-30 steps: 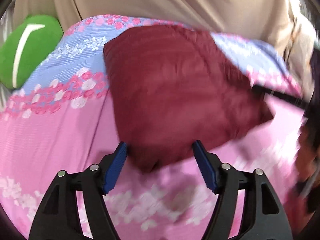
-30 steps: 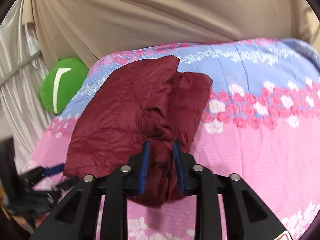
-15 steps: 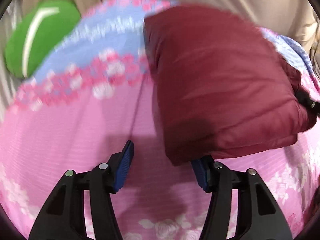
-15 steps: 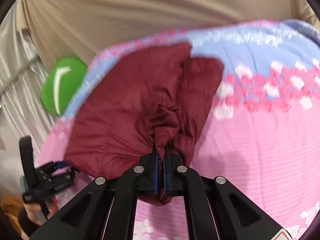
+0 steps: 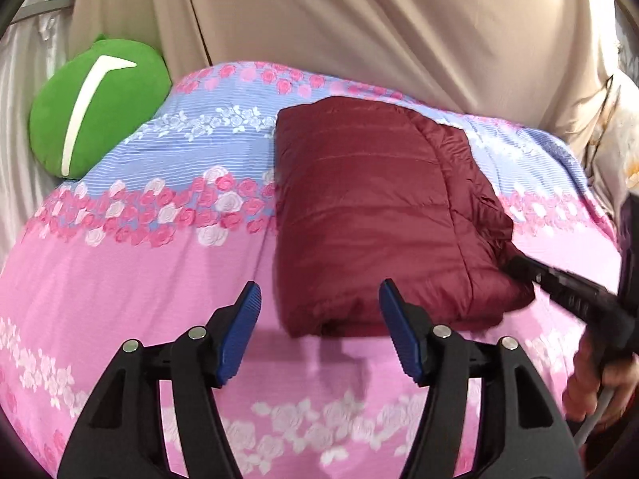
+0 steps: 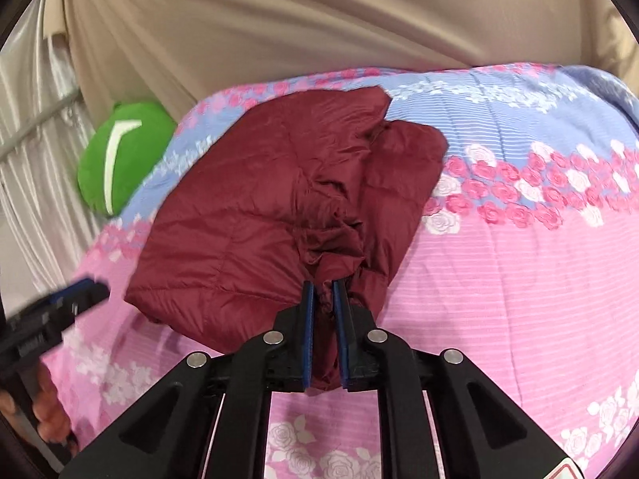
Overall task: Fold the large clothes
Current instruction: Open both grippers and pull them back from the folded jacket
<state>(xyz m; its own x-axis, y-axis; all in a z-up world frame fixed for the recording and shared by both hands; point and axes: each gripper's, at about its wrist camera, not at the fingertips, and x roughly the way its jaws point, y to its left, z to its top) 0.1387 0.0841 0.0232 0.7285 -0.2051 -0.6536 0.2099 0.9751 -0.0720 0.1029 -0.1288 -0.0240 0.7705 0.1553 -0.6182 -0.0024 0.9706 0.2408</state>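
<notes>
A maroon puffer jacket [image 5: 371, 219] lies folded into a thick rectangle on the flowered bedspread [image 5: 120, 279]. My left gripper [image 5: 319, 303] hovers just short of its near edge. Its jaws are wide and opening, and the pads touch nothing. In the right wrist view the jacket [image 6: 247, 219] puckers toward my right gripper [image 6: 320, 291]. A bunch of its near-right fabric fills the narrow gap between the blue pads, which are easing apart. The right gripper [image 5: 559, 287] also shows at the jacket's right corner in the left wrist view.
A green round cushion [image 5: 100, 107] sits at the bed's far left corner, against a beige curtain [image 5: 359, 20]. Silvery drapes [image 6: 36, 183] hang to the left. The pink and blue bedspread [image 6: 519, 279] spreads wide right of the jacket. A hand [image 5: 599, 383] holds the right gripper's handle.
My left gripper drew back and rose off the jacket's near edge. My right gripper closed tight on the bunched fabric, then eased slightly. The jacket now lies flatter and squarer.
</notes>
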